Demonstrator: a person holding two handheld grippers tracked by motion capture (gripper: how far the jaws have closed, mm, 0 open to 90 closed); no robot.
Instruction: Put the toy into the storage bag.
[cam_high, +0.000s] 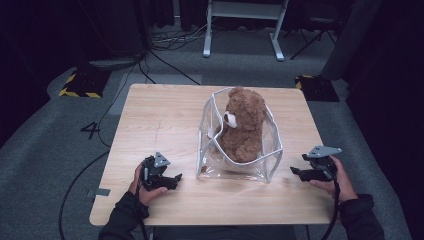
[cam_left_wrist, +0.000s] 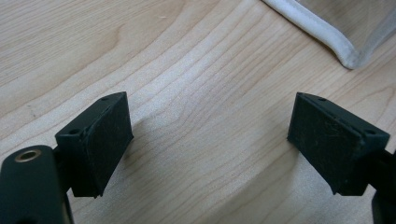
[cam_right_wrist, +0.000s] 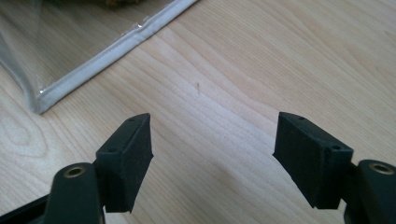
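A brown teddy bear (cam_high: 243, 125) sits upright inside a clear plastic bag (cam_high: 239, 170) with white trim, in the middle of the wooden table (cam_high: 160, 120). My left gripper (cam_high: 175, 178) rests low on the table left of the bag, open, with bare wood between its jaws. A corner of the bag's white trim (cam_left_wrist: 327, 37) lies ahead of it at the upper right. My right gripper (cam_high: 296, 171) is open just right of the bag, nothing between its pads (cam_right_wrist: 130, 158). The bag's trimmed edge (cam_right_wrist: 112, 51) runs across its upper left.
The table's front edge (cam_high: 210, 221) is close to both hands. Beyond the table lie grey carpet, black cables (cam_high: 165, 60), a white frame stand (cam_high: 242, 30) and yellow-black marked blocks (cam_high: 80, 82) on the floor.
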